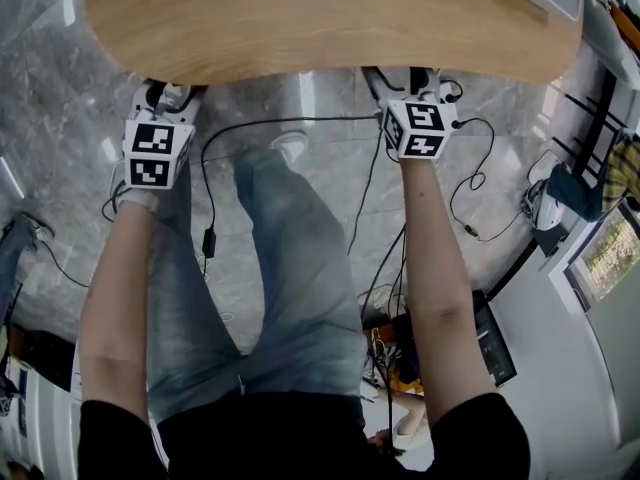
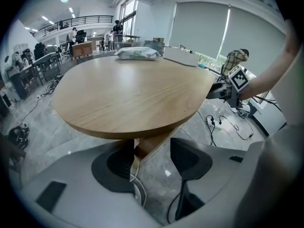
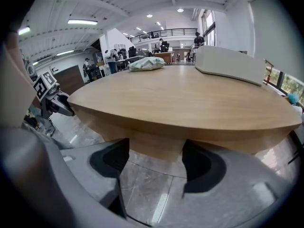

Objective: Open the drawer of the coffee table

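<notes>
The coffee table [image 1: 330, 18] has an oval light-wood top, and I stand at its near rim. My left gripper [image 1: 165, 90] is at the rim's left part. In the left gripper view it [image 2: 152, 160] is open, with only a wooden support [image 2: 147, 144] under the top and the floor showing in the gap. My right gripper [image 1: 405, 76] is at the rim further right. In the right gripper view it [image 3: 154, 163] is open too. A lower wooden band [image 3: 156, 144] under the rim shows between its fingers, apart from the pads. No drawer handle shows.
On the far part of the top lie a packet of wipes [image 3: 146, 63] and a flat white box [image 3: 230, 63]. Black cables [image 1: 290, 123] trail over the grey marble floor by my legs [image 1: 260, 298]. Desks, equipment and people stand further off in the hall.
</notes>
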`<control>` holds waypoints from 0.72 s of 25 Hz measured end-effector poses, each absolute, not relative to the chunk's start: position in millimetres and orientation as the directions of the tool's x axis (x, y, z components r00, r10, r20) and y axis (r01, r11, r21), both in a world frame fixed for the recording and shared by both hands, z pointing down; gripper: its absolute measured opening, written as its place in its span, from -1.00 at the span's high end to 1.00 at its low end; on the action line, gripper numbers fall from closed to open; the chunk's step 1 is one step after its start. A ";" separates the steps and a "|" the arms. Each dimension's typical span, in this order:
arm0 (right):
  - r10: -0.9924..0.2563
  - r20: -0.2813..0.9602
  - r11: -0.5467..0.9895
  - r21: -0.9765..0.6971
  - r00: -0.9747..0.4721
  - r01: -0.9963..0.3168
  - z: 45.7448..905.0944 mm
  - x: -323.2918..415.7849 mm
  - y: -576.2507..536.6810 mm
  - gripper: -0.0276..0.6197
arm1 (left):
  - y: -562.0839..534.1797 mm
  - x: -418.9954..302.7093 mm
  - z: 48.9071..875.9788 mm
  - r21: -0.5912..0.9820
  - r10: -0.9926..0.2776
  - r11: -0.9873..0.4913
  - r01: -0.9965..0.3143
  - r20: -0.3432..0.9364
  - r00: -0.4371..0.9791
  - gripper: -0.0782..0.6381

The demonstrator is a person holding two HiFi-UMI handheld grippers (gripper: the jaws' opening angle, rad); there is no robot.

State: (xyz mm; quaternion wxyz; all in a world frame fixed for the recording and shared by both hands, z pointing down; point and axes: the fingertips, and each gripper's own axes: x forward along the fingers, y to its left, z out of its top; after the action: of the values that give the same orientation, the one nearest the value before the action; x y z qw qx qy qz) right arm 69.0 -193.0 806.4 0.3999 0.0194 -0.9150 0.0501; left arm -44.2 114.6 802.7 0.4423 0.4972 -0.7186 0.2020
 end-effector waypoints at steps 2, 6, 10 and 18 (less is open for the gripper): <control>0.002 0.733 0.994 -0.079 -0.680 -0.082 806.2 69.7 -195.2 -0.09 | 114.9 -45.5 802.9 0.143 -0.531 0.431 -0.891 0.839 -0.123 0.16; 0.000 0.735 0.993 -0.078 -0.679 -0.084 805.9 72.3 -193.4 -0.06 | 118.4 -45.1 803.5 0.121 -0.517 0.432 -0.894 0.845 -0.135 0.19; 0.003 0.738 0.993 -0.080 -0.675 -0.082 805.1 81.9 -188.1 -0.06 | 123.5 -37.3 803.0 0.111 -0.511 0.425 -0.898 0.848 -0.138 0.19; 0.006 0.756 0.996 -0.062 -0.654 -0.063 806.8 109.1 -180.3 0.01 | 135.3 -8.3 804.2 0.128 -0.491 0.419 -0.899 0.865 -0.106 0.20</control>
State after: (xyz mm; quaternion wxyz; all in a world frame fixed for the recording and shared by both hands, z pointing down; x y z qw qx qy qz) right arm 109.1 -180.3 806.8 0.4156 0.0157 -0.9085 0.0414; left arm -8.3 135.3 804.2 0.4549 0.4901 -0.7089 0.2245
